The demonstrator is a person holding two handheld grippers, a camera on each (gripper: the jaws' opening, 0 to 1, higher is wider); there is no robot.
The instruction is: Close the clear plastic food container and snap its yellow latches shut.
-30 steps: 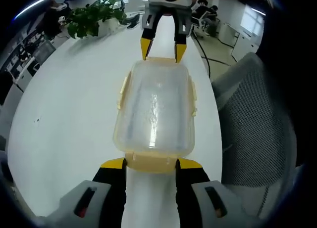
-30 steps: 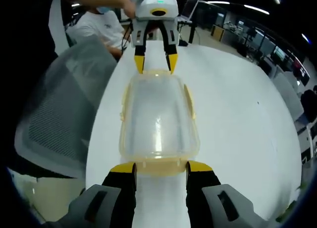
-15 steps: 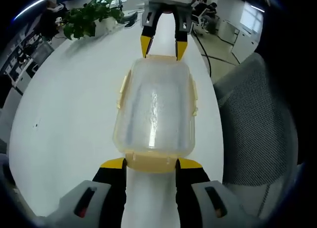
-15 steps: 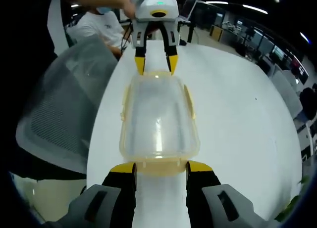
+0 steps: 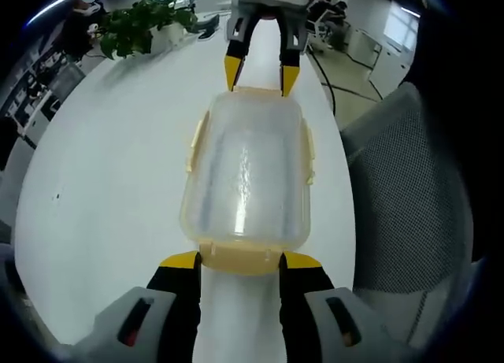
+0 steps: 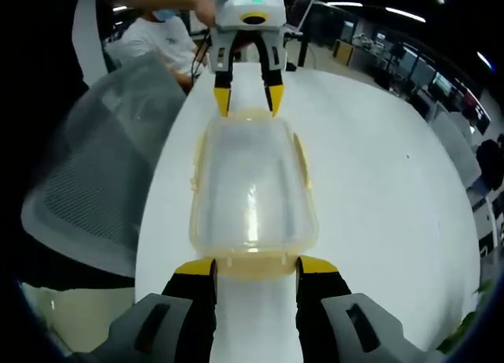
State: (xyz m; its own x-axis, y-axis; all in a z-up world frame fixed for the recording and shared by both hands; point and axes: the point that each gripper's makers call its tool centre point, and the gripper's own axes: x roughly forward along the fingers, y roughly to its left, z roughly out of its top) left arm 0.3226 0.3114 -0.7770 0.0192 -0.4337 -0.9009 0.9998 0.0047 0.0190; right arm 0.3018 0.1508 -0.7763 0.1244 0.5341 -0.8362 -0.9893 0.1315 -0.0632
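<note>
The box point(image 5: 246, 170) lies on the white worktop point(image 5: 102, 158), right between the two grippers. The left gripper point(image 5: 240, 261) has its fingers spread wide beside the near yellow latch point(image 5: 240, 255). The right gripper point(image 6: 256, 266) has its fingers wide at the other end.

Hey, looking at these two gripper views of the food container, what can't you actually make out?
- Food container: whether anything is inside; the frosted, glaring lid blurs it in both views.
- End latch at the left gripper, and latch at the right gripper: snapped or not, unclear from this angle.
- Side latches: too small to judge.
</note>
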